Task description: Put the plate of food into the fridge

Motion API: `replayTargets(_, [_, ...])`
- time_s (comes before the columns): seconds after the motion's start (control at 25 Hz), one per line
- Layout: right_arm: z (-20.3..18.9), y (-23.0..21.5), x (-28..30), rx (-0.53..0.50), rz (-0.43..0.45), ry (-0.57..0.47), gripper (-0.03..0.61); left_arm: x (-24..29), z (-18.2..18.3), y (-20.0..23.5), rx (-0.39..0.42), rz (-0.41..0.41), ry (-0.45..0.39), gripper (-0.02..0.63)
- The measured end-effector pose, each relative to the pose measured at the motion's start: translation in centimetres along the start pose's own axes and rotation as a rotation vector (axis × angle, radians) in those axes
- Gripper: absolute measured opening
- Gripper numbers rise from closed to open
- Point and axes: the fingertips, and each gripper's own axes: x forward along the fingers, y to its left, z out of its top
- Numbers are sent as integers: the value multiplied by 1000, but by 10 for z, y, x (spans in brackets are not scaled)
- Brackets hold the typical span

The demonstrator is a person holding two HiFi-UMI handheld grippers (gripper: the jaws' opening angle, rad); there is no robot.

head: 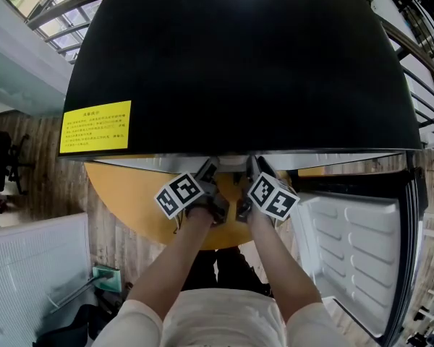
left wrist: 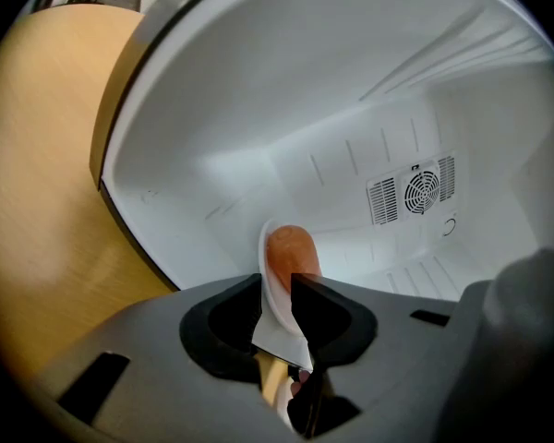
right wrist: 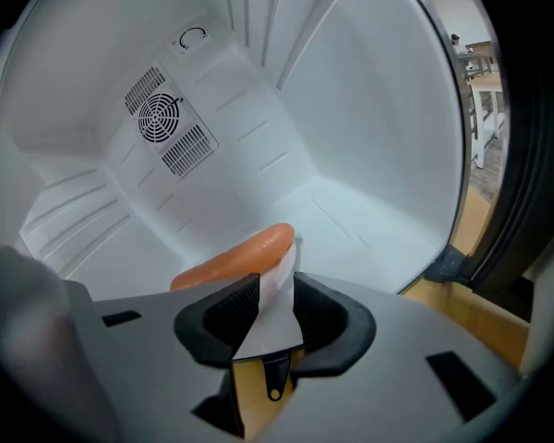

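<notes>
**Head view.** The black top of the fridge (head: 246, 63) fills the frame, with a yellow label (head: 95, 127) at its front left corner. We see the left gripper (head: 206, 178) and the right gripper (head: 254, 173) reach under the front edge, side by side. The fridge door (head: 354, 244) stands open at the right.

**Left gripper view.** The jaws are clamped on the rim of a white plate (left wrist: 279, 317). An orange piece of food (left wrist: 291, 252) lies on it. Behind is the white inside of the fridge, with a fan vent (left wrist: 420, 192) on the back wall.

**Right gripper view.** These jaws grip the opposite rim of the plate, which hangs just inside the front edge of the compartment floor. We cannot tell whether it touches the floor.

**Step.** We judge insertion to be under way. The next move calls for a level descent to the floor, then both jaws released together.
</notes>
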Motion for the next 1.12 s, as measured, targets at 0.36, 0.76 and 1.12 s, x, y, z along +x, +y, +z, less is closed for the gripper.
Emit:
replayTargets(0.36, [-12,2,-38,-33,62,1,109,-42,-13,-10,103,-14,38,95])
replayTargets(0.76, [-16,40,-121,-106,189,-25,44,-111,-38,-53,313,-89,104,54])
replayTargets(1.12, [-24,81,-198,-302,328,-42,28,-177,-77,-79,642,-127,137,24])
